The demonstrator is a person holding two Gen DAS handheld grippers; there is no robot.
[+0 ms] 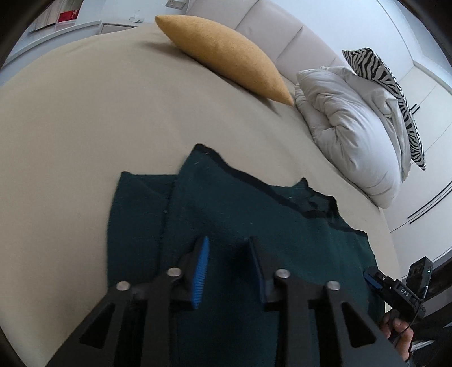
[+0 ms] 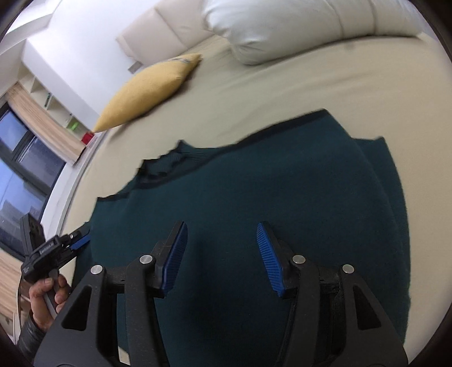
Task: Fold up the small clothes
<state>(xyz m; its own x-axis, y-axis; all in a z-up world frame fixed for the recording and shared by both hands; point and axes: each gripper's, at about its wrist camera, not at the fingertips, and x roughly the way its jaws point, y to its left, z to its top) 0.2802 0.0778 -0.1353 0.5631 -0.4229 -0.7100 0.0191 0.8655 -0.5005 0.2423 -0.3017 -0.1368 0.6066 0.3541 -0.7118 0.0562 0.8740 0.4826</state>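
Note:
A dark green knit garment (image 1: 240, 214) with black trim lies spread on the beige bed, one side folded over the body. It also fills the middle of the right wrist view (image 2: 282, 183). My left gripper (image 1: 228, 245) hovers over its near part, jaws open and empty. My right gripper (image 2: 221, 234) hovers over the garment too, jaws wide open and empty. The right gripper shows at the garment's right edge in the left wrist view (image 1: 373, 278). The left gripper shows at the garment's left edge in the right wrist view (image 2: 80, 240).
A mustard cushion (image 1: 226, 53) and a white duvet bundle (image 1: 353, 127) with a zebra pillow (image 1: 395, 93) lie at the far side by the padded headboard (image 1: 282, 31). The cushion (image 2: 147, 90) and a white pillow (image 2: 282, 25) show in the right wrist view. Beige sheet (image 1: 84, 127) surrounds the garment.

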